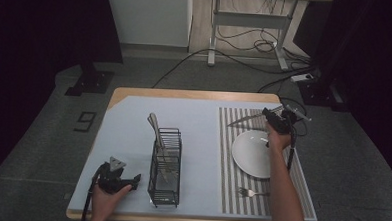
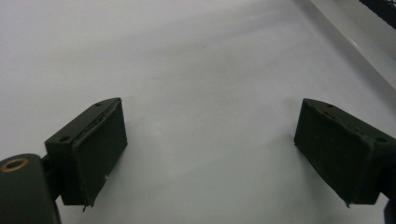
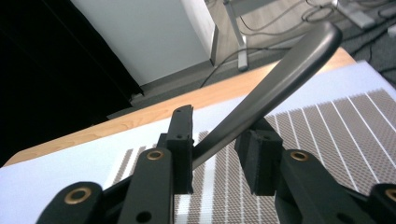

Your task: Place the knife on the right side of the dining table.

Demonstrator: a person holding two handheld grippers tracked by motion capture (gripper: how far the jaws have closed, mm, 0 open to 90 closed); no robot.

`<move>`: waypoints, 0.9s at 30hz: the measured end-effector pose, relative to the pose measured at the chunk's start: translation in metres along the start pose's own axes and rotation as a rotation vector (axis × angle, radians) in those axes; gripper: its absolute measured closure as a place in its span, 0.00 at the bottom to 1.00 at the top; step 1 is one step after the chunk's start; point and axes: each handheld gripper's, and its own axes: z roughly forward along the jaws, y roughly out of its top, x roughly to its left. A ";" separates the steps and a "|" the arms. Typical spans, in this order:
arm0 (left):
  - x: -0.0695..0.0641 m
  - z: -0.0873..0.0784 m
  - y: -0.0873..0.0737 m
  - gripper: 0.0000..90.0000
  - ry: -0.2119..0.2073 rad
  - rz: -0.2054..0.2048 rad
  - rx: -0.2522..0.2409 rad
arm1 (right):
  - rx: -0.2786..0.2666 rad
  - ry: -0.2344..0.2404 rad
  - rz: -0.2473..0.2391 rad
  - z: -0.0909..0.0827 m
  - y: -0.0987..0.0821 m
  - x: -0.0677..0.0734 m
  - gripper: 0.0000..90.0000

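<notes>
Pale blue table surface (image 1: 199, 115) fills mid-frame, a striped placemat (image 1: 240, 192) at its right. At upper right, the right gripper (image 1: 274, 117) pinches a knife (image 3: 280, 84) above the white plate (image 1: 247, 153). At lower left, the left gripper (image 2: 210, 154) rests spread beside the wire caddy (image 1: 165, 164).

Black tongs (image 2: 212, 154) with brass-ringed screw holes, grey three-cornered plate (image 1: 116, 163), trailing black cable (image 1: 87, 201).

Wire metal rack (image 1: 165, 165), glossy plate (image 1: 252, 154) (likely ceramic), woven striped placemat (image 1: 236, 173)
</notes>
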 end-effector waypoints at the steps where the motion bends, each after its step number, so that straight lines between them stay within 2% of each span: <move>1: 0.000 0.000 0.000 0.10 0.000 0.000 0.000 | 0.000 0.000 0.000 0.000 0.000 0.000 0.75; 3: 0.000 0.000 0.000 0.10 0.000 -0.001 -0.001 | 0.017 -0.008 0.031 0.002 -0.002 -0.007 0.73; 7: 0.000 0.000 0.000 0.10 0.000 -0.001 -0.001 | 0.032 -0.017 0.046 0.005 -0.005 -0.013 0.71; 18: 0.000 0.000 0.000 0.10 0.000 0.000 -0.001 | 0.074 -0.069 0.066 0.007 -0.009 -0.021 0.65; 23: 0.000 0.000 0.000 0.10 0.000 0.000 0.000 | 0.085 -0.074 0.081 0.009 -0.011 -0.023 0.64; 27: 0.000 0.000 0.000 0.10 0.000 0.000 0.000 | 0.107 -0.074 0.073 0.009 -0.012 -0.026 0.61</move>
